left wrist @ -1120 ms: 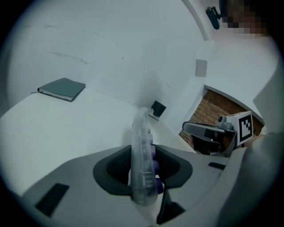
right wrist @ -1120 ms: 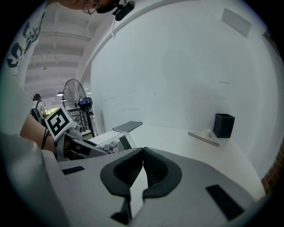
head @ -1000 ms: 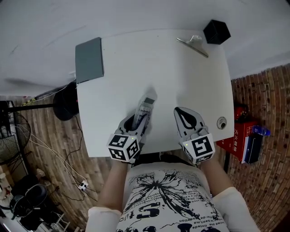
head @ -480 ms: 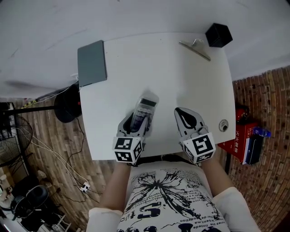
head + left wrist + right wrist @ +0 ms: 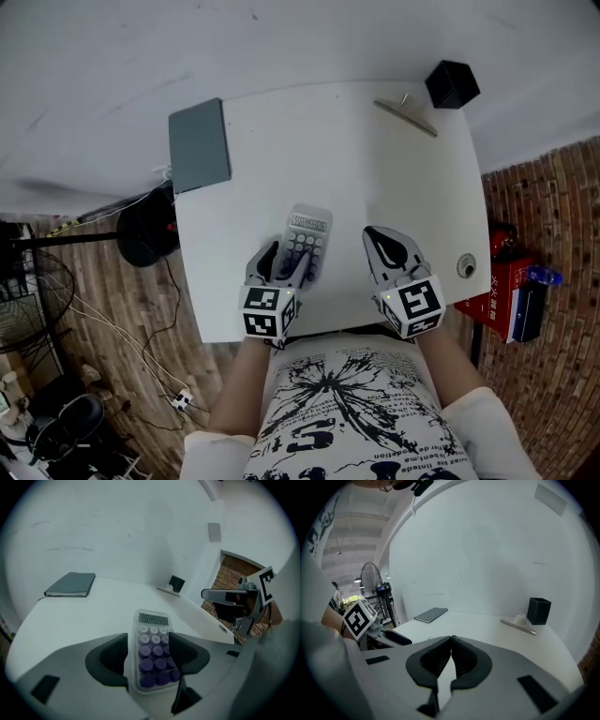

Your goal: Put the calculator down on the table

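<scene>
A pale calculator [image 5: 306, 244] with purple keys lies flat, face up, on the white table [image 5: 375, 178], near its front edge. My left gripper [image 5: 283, 265] straddles its near end. The jaws are opening, and the calculator [image 5: 152, 648] sits between them with a thin gap at the left pad. In the left gripper view the left gripper [image 5: 147, 641] points down at the keys. My right gripper [image 5: 380, 240] hovers to the right of the calculator, apart from it. Seen in its own view, the right gripper [image 5: 451, 641] is shut with nothing between its pads.
A grey notebook [image 5: 200, 145] lies at the table's far left corner. At the far right stand a black box [image 5: 451, 84] and a metal clip bar [image 5: 405, 105]. A cable grommet [image 5: 466, 267] sits near the right edge. A fan [image 5: 370, 581] stands on the floor beyond.
The calculator went from tilted up on its edge in the left jaws to lying flat on the table. The left jaws widened, and the left gripper drew back slightly toward the person.
</scene>
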